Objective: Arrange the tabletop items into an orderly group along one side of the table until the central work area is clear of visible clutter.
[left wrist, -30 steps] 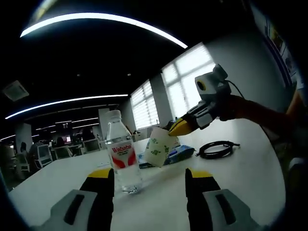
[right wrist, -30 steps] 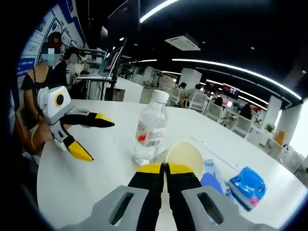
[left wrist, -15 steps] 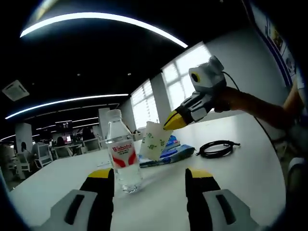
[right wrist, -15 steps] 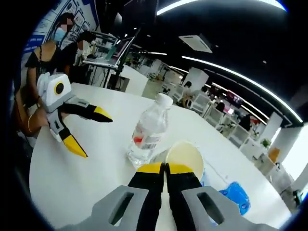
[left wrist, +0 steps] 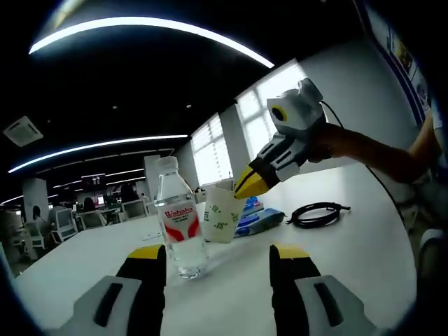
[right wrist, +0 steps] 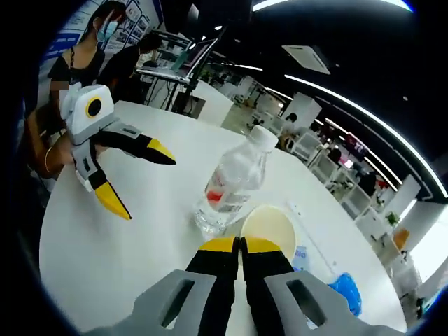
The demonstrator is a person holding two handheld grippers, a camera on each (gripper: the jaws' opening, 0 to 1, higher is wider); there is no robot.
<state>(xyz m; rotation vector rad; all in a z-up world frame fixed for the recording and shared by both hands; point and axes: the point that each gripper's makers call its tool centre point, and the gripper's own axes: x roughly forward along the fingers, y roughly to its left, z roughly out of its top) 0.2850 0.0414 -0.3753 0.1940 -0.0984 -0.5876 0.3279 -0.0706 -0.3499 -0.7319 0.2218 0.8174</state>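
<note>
One paper cup [right wrist: 269,225] between shut jaws.

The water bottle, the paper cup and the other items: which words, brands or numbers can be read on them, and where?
"Wahaha": red label on the water bottle.
Paper cup, held by the right gripper: green marks, too blurred to read.
Blue packet: print too small to read.

Clear glossy plastic bottle [left wrist: 178,227]; matt paper cup [left wrist: 221,219].
</note>
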